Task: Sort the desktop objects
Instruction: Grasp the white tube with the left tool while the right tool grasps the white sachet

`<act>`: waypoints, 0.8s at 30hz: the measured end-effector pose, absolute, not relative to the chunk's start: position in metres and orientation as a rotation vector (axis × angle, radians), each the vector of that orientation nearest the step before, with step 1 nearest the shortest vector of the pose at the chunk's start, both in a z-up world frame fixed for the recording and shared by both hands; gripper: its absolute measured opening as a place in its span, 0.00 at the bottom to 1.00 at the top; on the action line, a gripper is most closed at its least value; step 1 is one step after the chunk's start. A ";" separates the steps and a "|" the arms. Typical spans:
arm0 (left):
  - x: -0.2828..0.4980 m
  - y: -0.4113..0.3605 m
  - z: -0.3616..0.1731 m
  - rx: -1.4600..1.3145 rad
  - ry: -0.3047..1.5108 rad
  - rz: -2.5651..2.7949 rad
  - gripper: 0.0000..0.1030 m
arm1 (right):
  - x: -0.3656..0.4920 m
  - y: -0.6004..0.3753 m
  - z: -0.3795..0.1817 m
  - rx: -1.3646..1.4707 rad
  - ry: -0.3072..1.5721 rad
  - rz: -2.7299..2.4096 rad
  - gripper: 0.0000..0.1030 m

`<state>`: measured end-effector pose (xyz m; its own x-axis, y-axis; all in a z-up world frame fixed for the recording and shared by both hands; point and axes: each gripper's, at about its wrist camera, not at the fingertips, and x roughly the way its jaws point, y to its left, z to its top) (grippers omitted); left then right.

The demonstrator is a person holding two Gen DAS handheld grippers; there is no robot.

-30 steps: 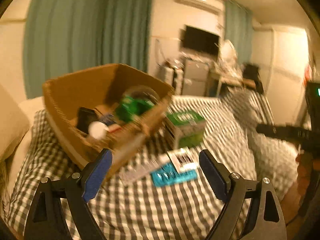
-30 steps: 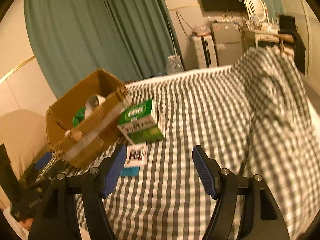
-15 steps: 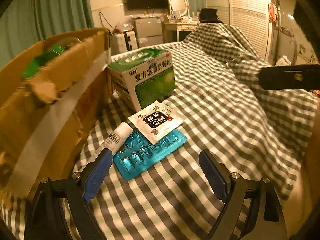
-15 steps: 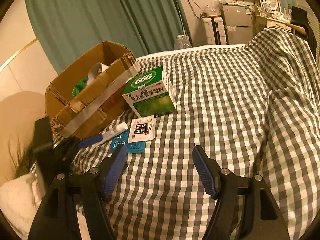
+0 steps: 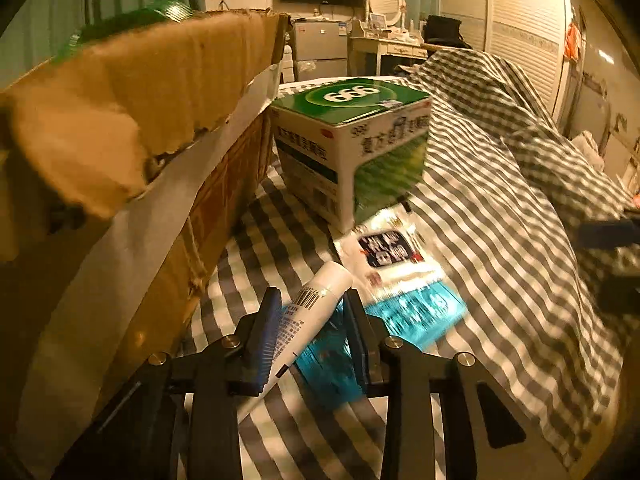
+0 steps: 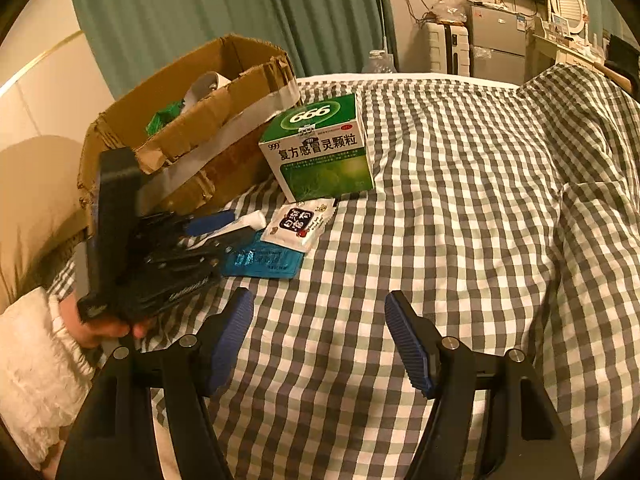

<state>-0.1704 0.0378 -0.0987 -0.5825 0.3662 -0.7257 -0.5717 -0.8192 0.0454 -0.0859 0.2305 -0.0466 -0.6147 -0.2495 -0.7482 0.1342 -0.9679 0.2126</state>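
Note:
My left gripper (image 5: 312,312) is closed around a white tube (image 5: 310,312) that lies on the checked cloth beside the cardboard box (image 5: 140,120). A blue blister pack (image 5: 412,312) and a white sachet (image 5: 390,248) lie just right of the tube. A green medicine box (image 5: 352,140) stands behind them. In the right wrist view, my right gripper (image 6: 320,340) is open and empty above the cloth. That view also shows the left gripper (image 6: 228,228) on the tube (image 6: 244,224), the sachet (image 6: 300,222), the blister pack (image 6: 264,262), the medicine box (image 6: 320,148) and the cardboard box (image 6: 192,136).
The cardboard box holds green items (image 6: 164,120) and a white roll (image 6: 204,84). The checked cloth (image 6: 460,220) covers a bed and rises in folds at the right. Green curtains, a TV and cabinets stand behind.
My left gripper has dropped from above the box down to the cloth and closed its fingers around the white tube. My right gripper has stayed open, shifting only slightly.

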 end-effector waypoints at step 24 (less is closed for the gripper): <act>-0.124 0.004 -0.095 -1.239 0.084 2.655 0.22 | -0.188 0.164 -0.101 1.263 -0.122 -2.677 0.66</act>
